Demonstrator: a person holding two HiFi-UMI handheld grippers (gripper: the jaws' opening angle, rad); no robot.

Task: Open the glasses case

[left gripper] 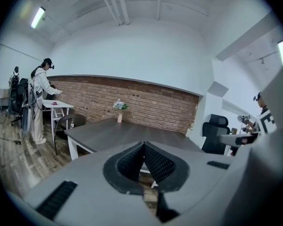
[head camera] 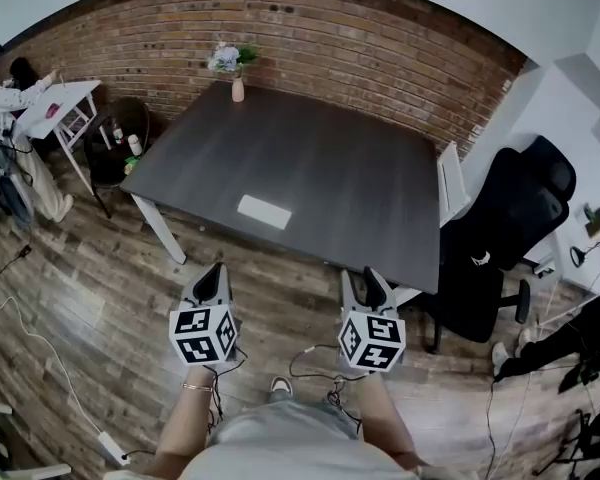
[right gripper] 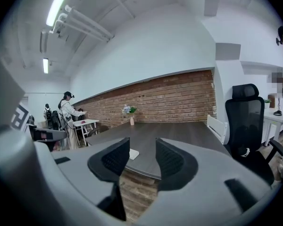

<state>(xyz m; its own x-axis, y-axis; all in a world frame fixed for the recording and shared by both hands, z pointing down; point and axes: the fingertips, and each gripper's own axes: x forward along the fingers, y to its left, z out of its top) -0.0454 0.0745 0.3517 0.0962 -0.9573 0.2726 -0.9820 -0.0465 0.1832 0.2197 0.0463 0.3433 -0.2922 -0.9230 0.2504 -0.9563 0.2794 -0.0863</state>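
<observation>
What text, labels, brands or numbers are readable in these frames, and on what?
No readable text in any view.
Left cube, right cube: black-and-white square markers, patterns only, no letters or digits.
Case: plain white, no print shows; too small to be sure.

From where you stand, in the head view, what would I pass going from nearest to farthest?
Shoe → left gripper and right gripper, side by side → wooden floor → dark table → white glasses case → vase of flowers → brick wall.
</observation>
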